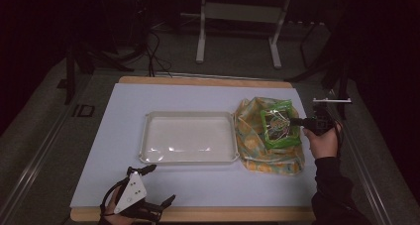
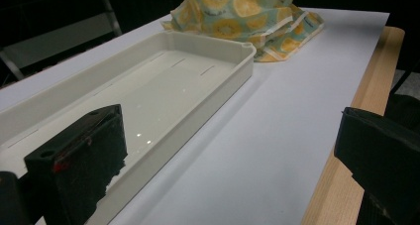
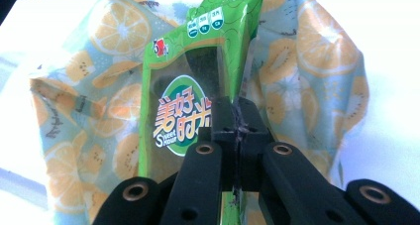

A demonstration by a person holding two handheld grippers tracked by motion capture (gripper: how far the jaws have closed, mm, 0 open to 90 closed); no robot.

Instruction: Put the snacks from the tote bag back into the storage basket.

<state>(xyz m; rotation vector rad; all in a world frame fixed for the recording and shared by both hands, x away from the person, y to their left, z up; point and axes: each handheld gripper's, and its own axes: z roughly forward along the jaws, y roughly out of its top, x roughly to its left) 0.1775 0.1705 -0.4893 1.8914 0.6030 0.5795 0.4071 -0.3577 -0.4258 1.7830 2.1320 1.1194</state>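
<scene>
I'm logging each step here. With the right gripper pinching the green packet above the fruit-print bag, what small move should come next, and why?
Probably carry the green packet leftward toward the white tray. The right gripper is shut on its edge, the packet sits above the fruit-print bag, and the tray beside it lies bare.

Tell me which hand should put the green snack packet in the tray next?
The right. Its tongs are already shut on the green snack packet above the fruit-print bag, beside the white tray. The left tongs sit open and empty at the table's near edge.
</scene>
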